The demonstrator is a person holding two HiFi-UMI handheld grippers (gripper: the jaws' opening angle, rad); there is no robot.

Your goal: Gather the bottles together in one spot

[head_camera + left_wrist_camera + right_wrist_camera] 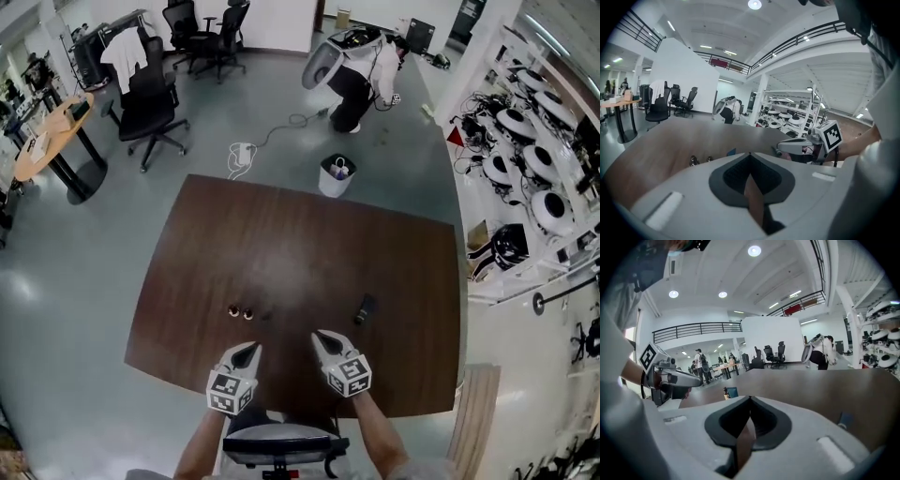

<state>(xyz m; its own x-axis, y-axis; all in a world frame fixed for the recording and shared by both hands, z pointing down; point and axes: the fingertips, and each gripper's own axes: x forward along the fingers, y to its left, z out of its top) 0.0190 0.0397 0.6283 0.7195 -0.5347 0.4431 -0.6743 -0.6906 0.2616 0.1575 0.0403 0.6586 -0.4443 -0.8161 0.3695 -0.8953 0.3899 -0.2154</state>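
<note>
Two small brown bottles (pixel 233 310) (pixel 248 313) stand side by side on the dark wooden table (pixel 281 234), just beyond my left gripper (pixel 250 348). In the left gripper view they show as two small caps (pixel 693 161) (pixel 709 159). A dark bottle (pixel 364 307) lies on its side to the right of my right gripper (pixel 320 336). Both grippers hover near the table's front edge, side by side. The left gripper (pixel 750 154) has its tips together with nothing between them. The right gripper (pixel 750 398) is shut and empty too.
A small blue object (pixel 731 152) sits beside the two bottles. A white bin (pixel 336 175) stands on the floor past the table's far edge. Office chairs (pixel 150 108) and a bent-over person (pixel 356 70) are farther back. Shelves (pixel 534 159) line the right side.
</note>
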